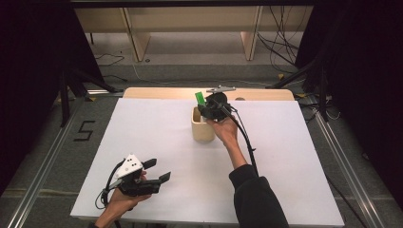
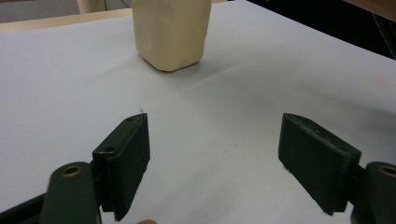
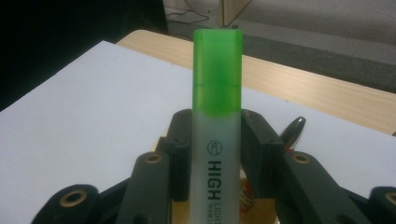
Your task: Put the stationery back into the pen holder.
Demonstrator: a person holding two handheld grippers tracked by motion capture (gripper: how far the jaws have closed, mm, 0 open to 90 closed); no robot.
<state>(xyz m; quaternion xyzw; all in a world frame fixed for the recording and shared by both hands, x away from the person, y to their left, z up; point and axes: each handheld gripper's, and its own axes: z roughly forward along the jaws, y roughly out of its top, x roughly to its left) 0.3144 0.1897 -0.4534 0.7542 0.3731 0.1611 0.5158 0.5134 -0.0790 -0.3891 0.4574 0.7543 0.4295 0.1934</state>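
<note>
In the high view, the right tool (image 1: 207,108) is hovering over the mouth of a cream-coloured cup (image 1: 202,126) standing on the white bench (image 1: 157,156), towards its far side. It is gripping a green highlighter (image 1: 200,98), whose cap is sticking up past the cup's rim. The left tool (image 1: 157,170) is resting near the bench's front left corner, well apart from the cup, with its jaws spread and nothing between them.

In the left gripper view, the left tool (image 2: 215,154) is pointing across the bare bench towards the cup (image 2: 171,32), and its two black jaws are standing wide apart.

In the right gripper view, the right tool (image 3: 215,140) is clamping the highlighter (image 3: 217,93) by its pale barrel, the green cap standing upright above the jaws. Just right of the jaws, a dark pen tip (image 3: 294,128) is poking up.
</note>
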